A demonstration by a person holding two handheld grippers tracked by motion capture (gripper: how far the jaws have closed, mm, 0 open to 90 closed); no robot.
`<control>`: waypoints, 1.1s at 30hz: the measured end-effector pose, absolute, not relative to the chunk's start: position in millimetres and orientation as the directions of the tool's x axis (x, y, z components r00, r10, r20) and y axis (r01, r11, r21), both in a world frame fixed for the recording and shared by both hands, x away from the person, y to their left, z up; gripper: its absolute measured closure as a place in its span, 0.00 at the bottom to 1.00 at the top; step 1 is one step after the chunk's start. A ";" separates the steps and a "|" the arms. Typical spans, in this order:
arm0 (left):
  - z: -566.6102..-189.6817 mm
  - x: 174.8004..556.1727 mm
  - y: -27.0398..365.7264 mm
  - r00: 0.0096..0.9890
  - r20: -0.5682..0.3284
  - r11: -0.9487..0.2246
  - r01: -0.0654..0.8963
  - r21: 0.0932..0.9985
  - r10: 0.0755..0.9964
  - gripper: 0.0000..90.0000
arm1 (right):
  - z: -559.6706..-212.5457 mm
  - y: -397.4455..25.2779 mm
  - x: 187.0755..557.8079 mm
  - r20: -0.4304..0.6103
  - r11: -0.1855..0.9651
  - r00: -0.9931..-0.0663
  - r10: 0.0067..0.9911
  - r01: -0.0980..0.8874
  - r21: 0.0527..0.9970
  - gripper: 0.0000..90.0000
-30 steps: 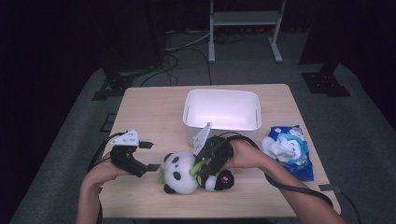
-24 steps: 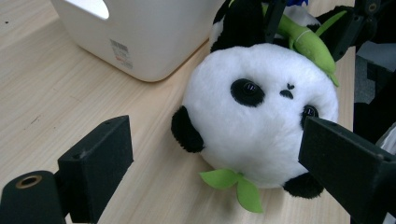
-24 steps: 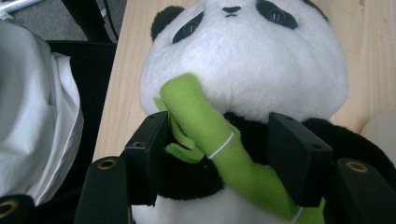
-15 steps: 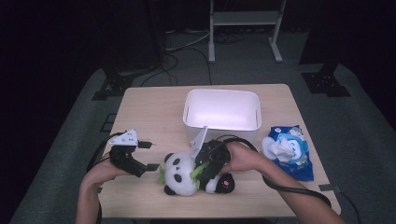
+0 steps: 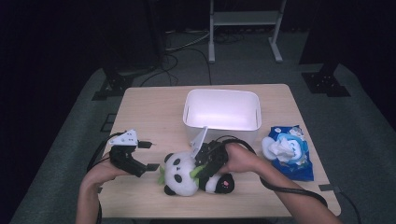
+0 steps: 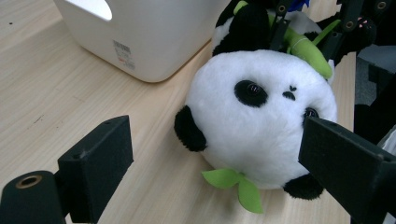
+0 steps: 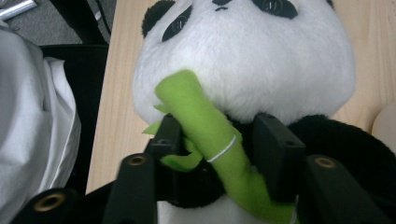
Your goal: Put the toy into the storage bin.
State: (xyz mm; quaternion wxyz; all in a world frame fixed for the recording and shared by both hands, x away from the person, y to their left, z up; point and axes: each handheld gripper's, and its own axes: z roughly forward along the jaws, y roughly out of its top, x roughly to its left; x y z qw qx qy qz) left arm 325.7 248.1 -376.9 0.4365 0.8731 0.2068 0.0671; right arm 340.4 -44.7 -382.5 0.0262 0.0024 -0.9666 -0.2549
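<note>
A black-and-white panda plush point(image 5: 180, 175) lies on the wooden table point(image 5: 149, 116) near its front edge, holding a green bamboo stalk point(image 7: 205, 116). My right gripper point(image 5: 201, 170) comes from the right, and its jaws press into the panda's neck on either side of the stalk point(image 7: 217, 135). My left gripper point(image 5: 150, 156) stands open just left of the panda's head, not touching it. In the left gripper view the panda's face point(image 6: 261, 121) sits between and beyond the spread jaws point(image 6: 219, 144).
A white plastic bin point(image 5: 222, 92) stands empty behind the panda, mid-table point(image 6: 154, 42). A blue pack with a white plush-like item on it point(image 5: 289, 149) lies at the right. Cables trail from both grippers. Bare wood lies to the left and back left.
My right gripper has sunk a little lower and closer onto the panda. The left gripper and the panda have stayed almost in place.
</note>
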 end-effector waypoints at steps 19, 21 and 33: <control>-379.9 327.8 254.8 0.895 -0.080 -0.511 0.322 0.797 0.439 0.10 | -365.9 -50.5 337.1 0.042 0.846 -0.999 -0.025 0.001 0.533 0.78; -380.3 328.2 256.1 0.894 -0.082 -0.510 0.324 0.797 0.441 0.10 | -363.2 -52.3 337.1 0.047 0.844 -0.999 -0.025 0.004 0.536 0.78; -383.7 330.1 261.8 0.885 -0.098 -0.493 0.342 0.800 0.455 0.10 | -336.7 -62.4 332.0 0.048 0.834 -0.999 -0.021 0.009 0.551 0.78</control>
